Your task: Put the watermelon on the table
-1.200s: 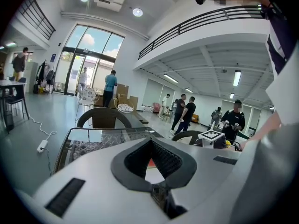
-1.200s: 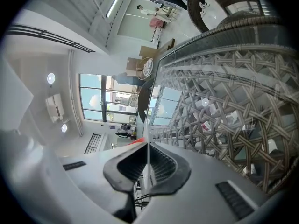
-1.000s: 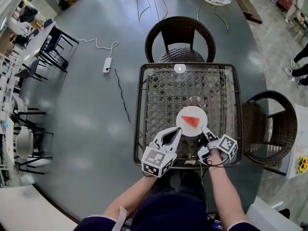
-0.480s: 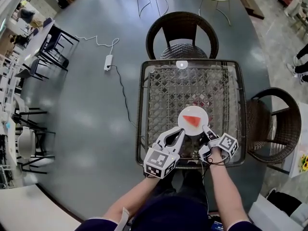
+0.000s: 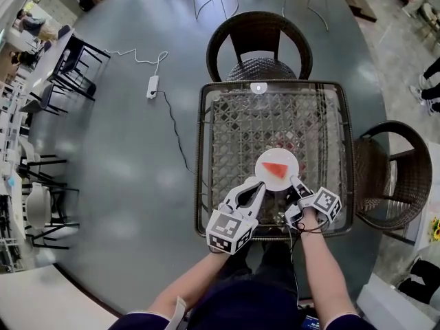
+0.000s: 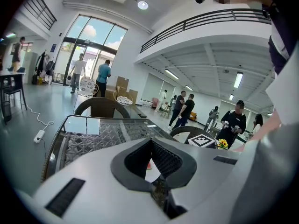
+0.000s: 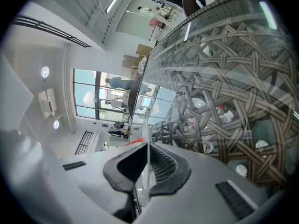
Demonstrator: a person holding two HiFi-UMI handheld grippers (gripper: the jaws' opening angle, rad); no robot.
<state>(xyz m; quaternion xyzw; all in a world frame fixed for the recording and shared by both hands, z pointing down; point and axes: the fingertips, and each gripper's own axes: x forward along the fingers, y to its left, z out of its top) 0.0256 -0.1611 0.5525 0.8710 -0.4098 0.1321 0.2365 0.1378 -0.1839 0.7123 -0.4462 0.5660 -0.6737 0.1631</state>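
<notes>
A red watermelon slice (image 5: 274, 168) lies on a small white plate (image 5: 288, 178) on the near half of the glass-topped wicker table (image 5: 203, 150). My right gripper (image 5: 294, 183) is shut on the plate's near right rim. In the right gripper view the thin plate rim (image 7: 148, 169) stands edge-on between the jaws, with the watermelon slice (image 7: 134, 143) showing red beyond them. My left gripper (image 5: 249, 188) is open just left of the plate's near edge, holding nothing. Through its jaws in the left gripper view I see a bit of the plate (image 6: 153, 172).
A dark wicker chair (image 5: 259, 33) stands at the table's far side and another (image 5: 392, 177) at its right. A power strip (image 5: 152, 86) with cable lies on the grey floor to the left. People stand far off in the hall.
The head view has shifted slightly. Both grippers and the plate keep nearly the same places on the table.
</notes>
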